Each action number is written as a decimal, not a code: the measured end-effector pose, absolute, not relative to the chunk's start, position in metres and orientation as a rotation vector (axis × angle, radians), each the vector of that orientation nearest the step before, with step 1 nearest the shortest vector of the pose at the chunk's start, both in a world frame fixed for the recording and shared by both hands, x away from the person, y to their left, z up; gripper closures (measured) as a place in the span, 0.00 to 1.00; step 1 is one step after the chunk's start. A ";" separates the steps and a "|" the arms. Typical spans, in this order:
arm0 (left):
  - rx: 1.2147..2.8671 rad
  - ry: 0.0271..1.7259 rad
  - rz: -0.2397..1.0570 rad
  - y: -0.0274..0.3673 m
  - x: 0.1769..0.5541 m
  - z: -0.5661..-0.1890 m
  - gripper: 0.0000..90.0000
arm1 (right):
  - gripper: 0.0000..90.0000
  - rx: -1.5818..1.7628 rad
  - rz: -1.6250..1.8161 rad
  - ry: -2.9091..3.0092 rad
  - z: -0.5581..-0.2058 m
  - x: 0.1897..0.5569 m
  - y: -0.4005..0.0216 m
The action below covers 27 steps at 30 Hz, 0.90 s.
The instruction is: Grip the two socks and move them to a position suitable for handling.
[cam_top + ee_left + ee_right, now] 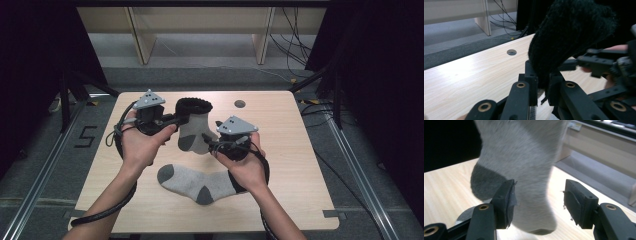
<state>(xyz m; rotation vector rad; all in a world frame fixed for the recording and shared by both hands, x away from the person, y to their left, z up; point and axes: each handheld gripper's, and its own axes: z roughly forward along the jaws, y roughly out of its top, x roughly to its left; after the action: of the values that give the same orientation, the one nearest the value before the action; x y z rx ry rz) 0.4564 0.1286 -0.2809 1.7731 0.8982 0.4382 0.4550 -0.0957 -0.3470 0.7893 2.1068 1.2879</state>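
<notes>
A: What lay nearest the person?

B: A grey sock [195, 182] lay flat on the desk [300, 165], close to its near edge and about midway along it. It had a dark toe and heel. Its cuff end ran under the right hand [247, 167].

A: And the hands?

B: Two forearms came in from the near edge, each hand holding a black gripper with a grey three-cornered plate on top. The right gripper [206, 140] pointed left, toward the foot of a second sock [192, 127] that hung in the air above the middle of the desk. In the right gripper view its jaws stood wide apart. The foot of the hanging sock [524, 170] sat between them, against the left pad [507, 200] and apart from the other, not squeezed.

A: What held that sock up?

B: The left gripper [181, 119], over the left half of the desk. Its jaws were clamped on the sock's black cuff [571, 37], which bulged above them in the left gripper view.

A: Anything farther back?

B: A small round hole [240, 104] near the far edge, right of the middle. Beyond the desk were grey floor and pale wooden legs [142, 40].
</notes>
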 end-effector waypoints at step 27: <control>1.851 0.835 0.425 0.122 0.449 -0.285 0.91 | 0.61 0.745 1.467 2.168 -0.343 0.470 -0.099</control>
<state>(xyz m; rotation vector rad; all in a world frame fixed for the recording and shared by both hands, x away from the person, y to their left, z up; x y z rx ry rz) 0.4488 0.1220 -0.2853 1.8508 0.8353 0.4246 0.4697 -0.0990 -0.3433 0.7447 2.1677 1.4668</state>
